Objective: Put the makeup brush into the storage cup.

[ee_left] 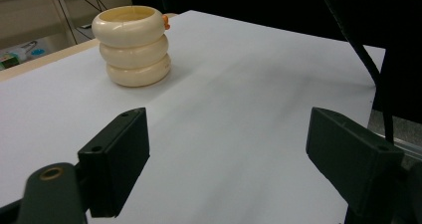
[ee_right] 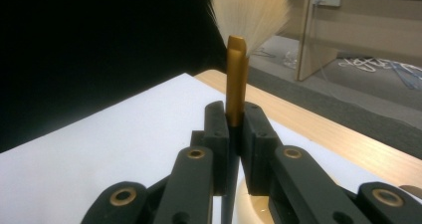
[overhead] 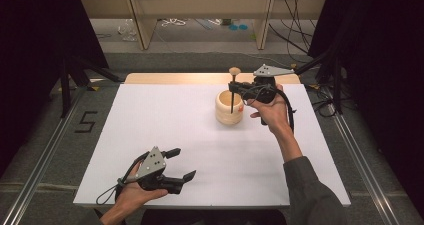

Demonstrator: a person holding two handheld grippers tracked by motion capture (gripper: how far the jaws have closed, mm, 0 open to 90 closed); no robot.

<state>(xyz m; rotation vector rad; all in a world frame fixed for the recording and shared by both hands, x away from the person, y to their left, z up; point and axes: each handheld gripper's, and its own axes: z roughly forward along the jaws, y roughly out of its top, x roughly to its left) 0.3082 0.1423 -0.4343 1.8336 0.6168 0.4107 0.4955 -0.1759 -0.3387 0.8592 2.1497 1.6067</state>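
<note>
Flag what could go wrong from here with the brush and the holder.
The right gripper pinches the brush on its thin shaft, so it could swivel or slip. Its lower end is inside the holder, which stands free on the table; a sideways pull might tip it. The left gripper sits open far away, not steadying anything.

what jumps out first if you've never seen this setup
The right tool at the far side of the white table is shut on a brush, bristles up, its handle reaching down into a cream ribbed cup. The gold ferrule and pale fan of bristles stand out in the right gripper view. Near the front left edge, the left tool rests open, holding nothing.
</note>
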